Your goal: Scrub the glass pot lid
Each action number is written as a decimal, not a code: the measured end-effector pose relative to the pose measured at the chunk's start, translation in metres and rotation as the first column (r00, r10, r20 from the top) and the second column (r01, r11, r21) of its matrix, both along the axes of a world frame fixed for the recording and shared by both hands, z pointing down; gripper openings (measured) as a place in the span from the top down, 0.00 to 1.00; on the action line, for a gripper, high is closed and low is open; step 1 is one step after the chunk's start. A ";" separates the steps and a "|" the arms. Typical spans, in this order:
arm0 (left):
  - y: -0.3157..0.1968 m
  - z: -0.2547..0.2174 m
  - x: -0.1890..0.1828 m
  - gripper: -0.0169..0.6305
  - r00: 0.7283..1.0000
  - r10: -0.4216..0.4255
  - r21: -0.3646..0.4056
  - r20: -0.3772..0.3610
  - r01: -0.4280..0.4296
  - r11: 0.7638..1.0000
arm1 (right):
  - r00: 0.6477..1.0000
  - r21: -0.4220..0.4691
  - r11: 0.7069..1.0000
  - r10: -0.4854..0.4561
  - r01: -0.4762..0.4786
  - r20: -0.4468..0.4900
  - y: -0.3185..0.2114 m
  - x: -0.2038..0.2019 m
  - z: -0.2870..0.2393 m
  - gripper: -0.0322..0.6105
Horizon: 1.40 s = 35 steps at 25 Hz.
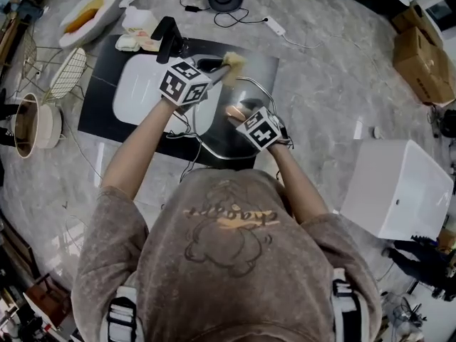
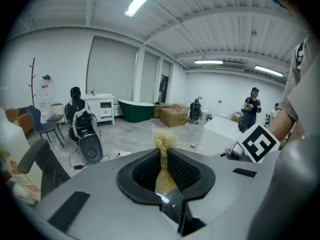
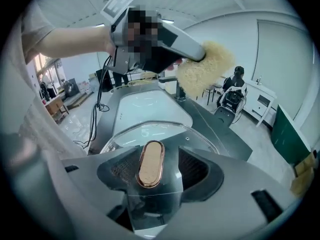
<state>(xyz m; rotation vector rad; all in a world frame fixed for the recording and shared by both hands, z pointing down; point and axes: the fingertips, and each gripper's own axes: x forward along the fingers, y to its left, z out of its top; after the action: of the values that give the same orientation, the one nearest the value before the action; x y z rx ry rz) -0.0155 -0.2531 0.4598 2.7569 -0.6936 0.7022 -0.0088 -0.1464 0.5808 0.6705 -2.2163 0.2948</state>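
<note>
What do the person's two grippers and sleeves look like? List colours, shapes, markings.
The grey left gripper and right gripper each have black mesh-lined jaws and carry a white cube with black square markers. A dark cable hangs under the left one. The person's short sleeves are mottled brown-grey.

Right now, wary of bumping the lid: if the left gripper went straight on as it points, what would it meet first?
Probably nothing near: past the scrubber clamped in the left gripper lies open floor; depth unclear.
</note>
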 end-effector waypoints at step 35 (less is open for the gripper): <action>0.080 -0.065 -0.072 0.89 0.851 -0.358 0.195 -0.384 0.454 0.870 | 0.687 0.213 0.764 0.373 -0.609 0.624 0.007 0.106 -0.160 0.94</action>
<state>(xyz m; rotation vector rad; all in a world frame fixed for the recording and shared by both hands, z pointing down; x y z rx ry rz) -0.0873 -0.1729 0.3946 2.7116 -1.3287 0.0348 0.0974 -0.1392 0.4208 1.6292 -2.6285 0.3312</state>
